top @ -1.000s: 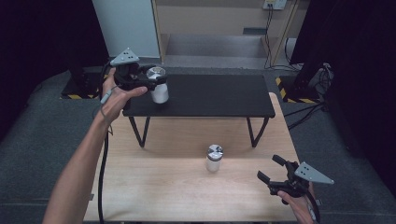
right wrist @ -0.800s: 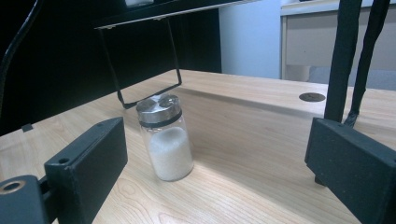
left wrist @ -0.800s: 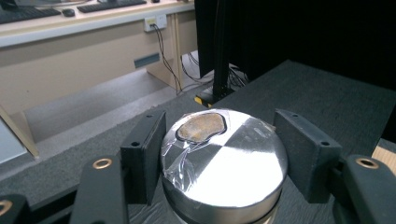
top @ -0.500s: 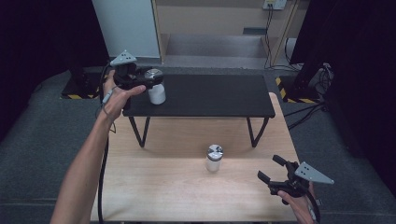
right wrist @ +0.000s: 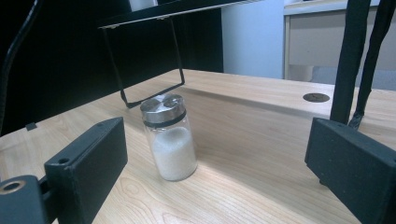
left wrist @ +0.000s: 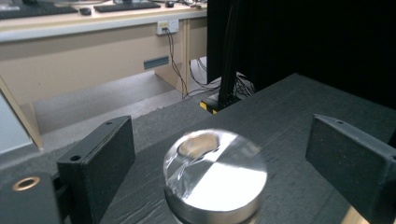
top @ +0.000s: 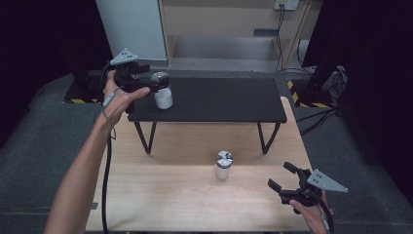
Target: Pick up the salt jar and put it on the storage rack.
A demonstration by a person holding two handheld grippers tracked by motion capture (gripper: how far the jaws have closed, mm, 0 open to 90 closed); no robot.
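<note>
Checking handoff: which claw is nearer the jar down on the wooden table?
Right. The right claw sits open near the table's front right corner, pointed at the jar with a gap between. The left claw is up at the black shelf, around the other jar.

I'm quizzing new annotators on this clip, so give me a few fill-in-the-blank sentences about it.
1. The jar by the left gripper stands on the ____ shelf.
2. The other jar stands on the ____ table.
3. The left gripper's jaws have just been ____.
4. Both jars have ____ lids.

Missing: black; wooden; opening; metal
</note>
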